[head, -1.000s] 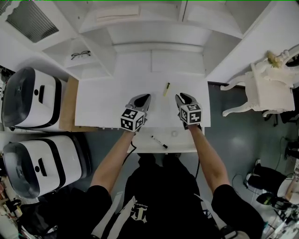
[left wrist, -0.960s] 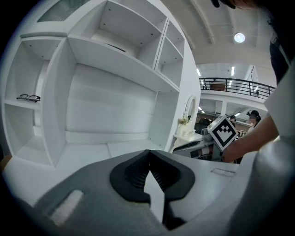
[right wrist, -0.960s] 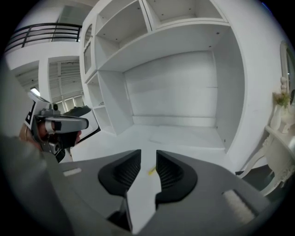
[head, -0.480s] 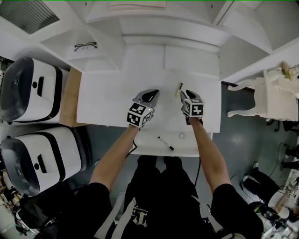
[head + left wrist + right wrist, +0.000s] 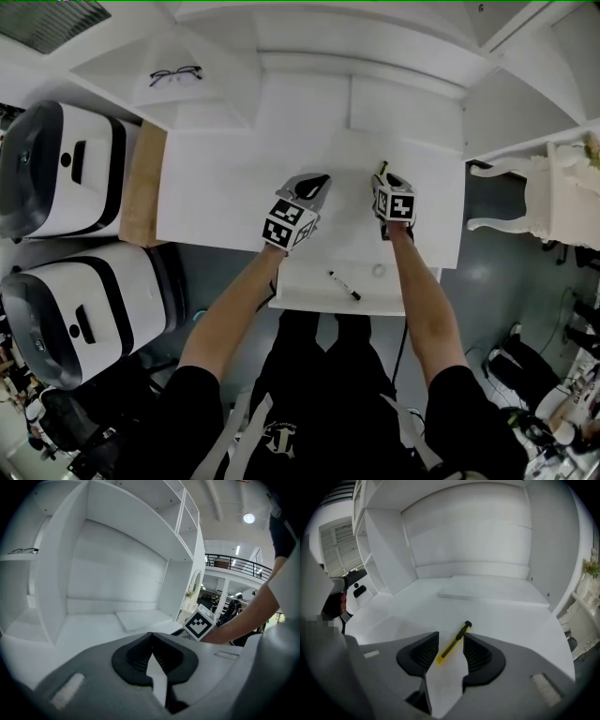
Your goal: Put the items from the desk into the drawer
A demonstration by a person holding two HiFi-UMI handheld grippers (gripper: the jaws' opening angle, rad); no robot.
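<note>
Nearest the person, the drawer [image 5: 300, 292] is standing open under the front edge of the desk [image 5: 225, 187]. A black marker [image 5: 343, 285] is lying in it at a slant, w/ a small pale round item [image 5: 379, 270] near it on the right; can't tell what that item is.

Next out, both forearms are reaching over the drawer to the desk top. The left gripper [image 5: 151, 635] is hovering over bare desk approx. mid-width. Its 2 jaws are sitting closed tip to tip, w/ nothing between them. The right gripper [image 5: 451, 636] is pointing steeply down at the desk, just beside the left one on the right. Its jaws have just been opening and are standing apart. The yellow utility knife [image 5: 452, 648] is lying flat on the desk in the gap between them, black end pointing away. Its far end is sitting close to the right-hand pad, but neither pad is pressing on it.

Further back, a flat white panel [image 5: 492, 590] is lying on the desk against the rear wall. Beyond & to the left, a pair of glasses [image 5: 175, 74] is resting on a white shelf [image 5: 202, 94]. 2 white-and-black machines [image 5: 56, 183] are sitting left of the desk.
</note>
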